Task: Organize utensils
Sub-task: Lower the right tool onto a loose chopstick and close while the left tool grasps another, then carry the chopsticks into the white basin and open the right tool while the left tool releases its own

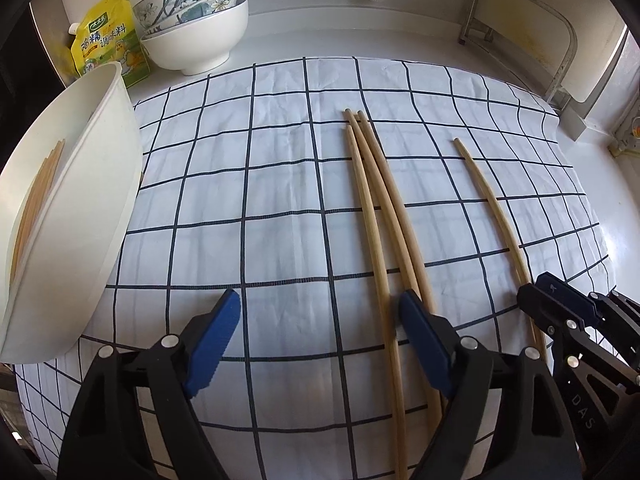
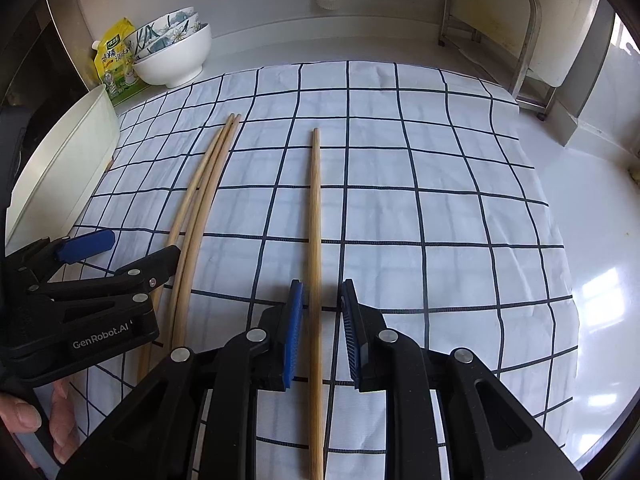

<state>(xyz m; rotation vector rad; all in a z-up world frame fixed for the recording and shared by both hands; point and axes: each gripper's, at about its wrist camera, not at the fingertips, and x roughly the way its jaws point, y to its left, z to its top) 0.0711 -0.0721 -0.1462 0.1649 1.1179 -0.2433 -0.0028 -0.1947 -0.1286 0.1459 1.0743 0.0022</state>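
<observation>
Three wooden chopsticks point(image 1: 384, 216) lie side by side on the checked cloth point(image 1: 248, 200); they also show in the right wrist view point(image 2: 200, 200). A single chopstick point(image 2: 316, 240) lies apart to their right, also in the left wrist view point(image 1: 496, 208). My left gripper point(image 1: 320, 320) is open and empty just left of the three chopsticks. My right gripper point(image 2: 320, 312) is open with its jaws either side of the single chopstick, not touching it. A white tray point(image 1: 80, 208) at the left holds several chopsticks point(image 1: 36, 200).
Stacked bowls point(image 1: 200, 28) and a yellow seasoning bag point(image 1: 108, 36) stand at the back left. A metal rack point(image 2: 500, 32) stands at the back right. The white counter point(image 2: 600, 240) lies right of the cloth.
</observation>
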